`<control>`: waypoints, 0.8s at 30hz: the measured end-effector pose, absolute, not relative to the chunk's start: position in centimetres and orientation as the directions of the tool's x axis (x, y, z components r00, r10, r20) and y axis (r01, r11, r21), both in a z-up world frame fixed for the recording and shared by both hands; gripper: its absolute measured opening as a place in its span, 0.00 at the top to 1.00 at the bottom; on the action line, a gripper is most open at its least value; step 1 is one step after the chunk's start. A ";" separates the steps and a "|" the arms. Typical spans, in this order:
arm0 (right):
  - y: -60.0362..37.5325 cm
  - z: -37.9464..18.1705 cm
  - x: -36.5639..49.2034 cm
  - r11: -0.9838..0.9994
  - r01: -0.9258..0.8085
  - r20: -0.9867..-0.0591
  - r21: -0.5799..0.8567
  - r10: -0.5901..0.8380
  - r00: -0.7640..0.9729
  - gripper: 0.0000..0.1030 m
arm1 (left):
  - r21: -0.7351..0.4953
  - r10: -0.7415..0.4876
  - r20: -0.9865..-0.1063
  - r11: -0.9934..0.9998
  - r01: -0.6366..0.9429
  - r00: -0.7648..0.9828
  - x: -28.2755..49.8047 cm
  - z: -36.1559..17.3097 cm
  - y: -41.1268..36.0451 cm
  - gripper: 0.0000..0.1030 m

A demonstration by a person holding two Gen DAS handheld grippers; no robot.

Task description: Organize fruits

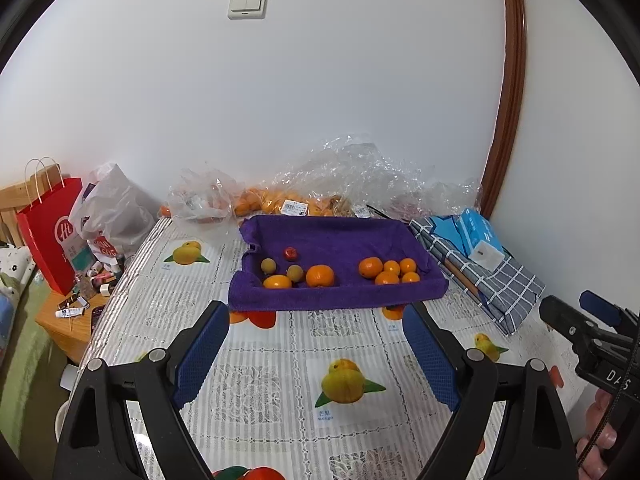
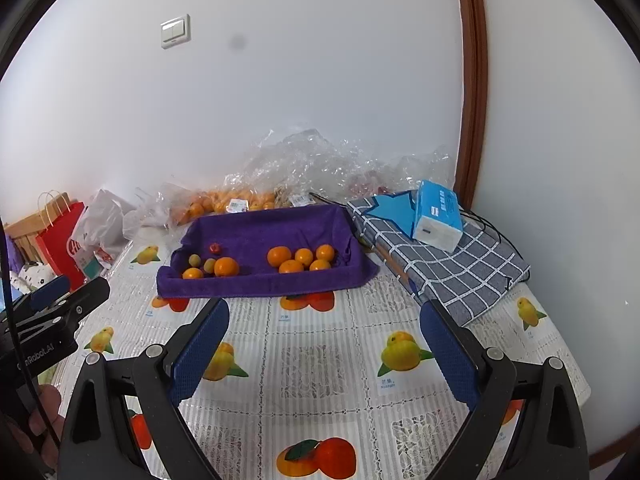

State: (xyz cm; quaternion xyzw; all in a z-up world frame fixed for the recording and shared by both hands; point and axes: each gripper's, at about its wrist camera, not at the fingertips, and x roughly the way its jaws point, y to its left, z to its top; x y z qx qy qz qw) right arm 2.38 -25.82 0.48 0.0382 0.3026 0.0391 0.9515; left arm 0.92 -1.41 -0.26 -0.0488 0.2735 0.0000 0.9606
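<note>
**Fruit gathered in purple-lined tray, both grippers spread and empty**

The purple-lined tray (image 1: 340,240) is seen ahead of the left gripper (image 1: 316,352) and the right gripper (image 2: 324,352), well apart from the fingertips of both. Each gripper's jaws are spread wide, and nothing is held between them.

Inside the tray, 5 oranges (image 1: 390,272) are clustered at the right. At the left, 2 oranges (image 1: 320,276), 2 small greenish fruits (image 1: 269,266) and 1 small red fruit (image 1: 290,253) are grouped.

Behind the tray, more oranges are held in clear plastic bags (image 1: 280,200) against the wall. A blue tissue pack (image 2: 438,216) is laid on a checked cloth (image 2: 460,268) to the right. The table (image 1: 280,392) is covered by a fruit-printed cloth. A red paper bag (image 1: 52,232) is placed at the left, and a light switch (image 1: 247,5) is mounted on the white wall.
</note>
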 end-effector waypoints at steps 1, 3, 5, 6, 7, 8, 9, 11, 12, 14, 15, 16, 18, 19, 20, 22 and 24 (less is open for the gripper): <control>-25.9 0.5 2.3 0.994 -0.049 -0.571 0.098 0.096 0.815 0.07 | -0.095 -0.030 -0.526 0.995 -0.024 0.850 1.0 -0.3 -1.4 0.15; -25.9 0.6 2.2 0.994 -0.050 -0.567 0.100 0.098 0.818 0.07 | -0.101 -0.032 -0.525 0.995 -0.025 0.851 0.9 -0.2 -1.5 0.15; -25.9 0.8 2.0 0.994 -0.050 -0.563 0.095 0.095 0.821 0.07 | -0.104 -0.037 -0.523 0.994 -0.020 0.851 0.9 -0.2 -1.5 0.15; -25.9 0.8 1.9 0.994 -0.051 -0.562 0.096 0.096 0.822 0.07 | -0.101 -0.037 -0.522 0.995 -0.019 0.852 0.8 -0.1 -1.6 0.15; -25.9 0.9 1.8 0.994 -0.052 -0.560 0.098 0.098 0.823 0.07 | -0.099 -0.036 -0.520 0.995 -0.019 0.854 0.8 -0.1 -1.6 0.15; -26.0 0.9 1.8 0.994 -0.054 -0.559 0.098 0.100 0.823 0.07 | -0.098 -0.036 -0.517 0.995 -0.017 0.855 0.8 -0.1 -1.7 0.15; -26.0 0.9 1.7 0.994 -0.053 -0.557 0.097 0.098 0.825 0.07 | -0.097 -0.035 -0.516 0.995 -0.018 0.856 0.8 0.0 -1.7 0.15; -26.0 0.8 1.7 0.994 -0.050 -0.557 0.102 0.099 0.824 0.07 | -0.096 -0.036 -0.516 0.995 -0.016 0.856 0.8 0.0 -1.7 0.15; -26.0 0.8 1.7 0.993 -0.051 -0.559 0.105 0.101 0.823 0.07 | -0.093 -0.034 -0.516 0.996 -0.016 0.856 0.8 0.0 -1.7 0.15; -26.1 0.8 1.8 0.993 -0.051 -0.559 0.104 0.101 0.823 0.07 | -0.088 -0.031 -0.512 0.996 -0.016 0.858 0.7 0.1 -1.8 0.15; -26.1 0.8 1.8 0.993 -0.051 -0.559 0.105 0.101 0.823 0.07 | -0.088 -0.031 -0.512 0.996 -0.017 0.859 0.7 0.2 -1.8 0.15; -26.1 0.8 1.8 0.993 -0.051 -0.560 0.106 0.102 0.822 0.07 | -0.092 -0.033 -0.512 0.996 -0.017 0.859 0.8 0.2 -1.7 0.15; -26.1 0.8 1.8 0.993 -0.053 -0.560 0.106 0.104 0.822 0.07 | -0.098 -0.037 -0.513 0.995 -0.016 0.858 0.8 0.2 -1.7 0.14; -26.1 0.8 1.8 0.993 -0.053 -0.560 0.106 0.104 0.822 0.07 | -0.098 -0.038 -0.512 0.995 -0.015 0.858 0.8 0.2 -1.7 0.14; -26.0 0.7 1.7 0.993 -0.053 -0.559 0.105 0.103 0.823 0.07 | -0.095 -0.036 -0.510 0.995 -0.015 0.859 0.8 0.3 -1.7 0.14; -26.0 0.7 1.8 0.993 -0.053 -0.560 0.104 0.102 0.822 0.07 | -0.093 -0.033 -0.509 0.996 -0.016 0.860 0.8 0.3 -1.7 0.14; -26.0 0.8 1.8 0.993 -0.048 -0.562 0.109 0.101 0.821 0.07 | -0.096 -0.038 -0.511 0.995 -0.013 0.859 0.9 0.2 -1.8 0.14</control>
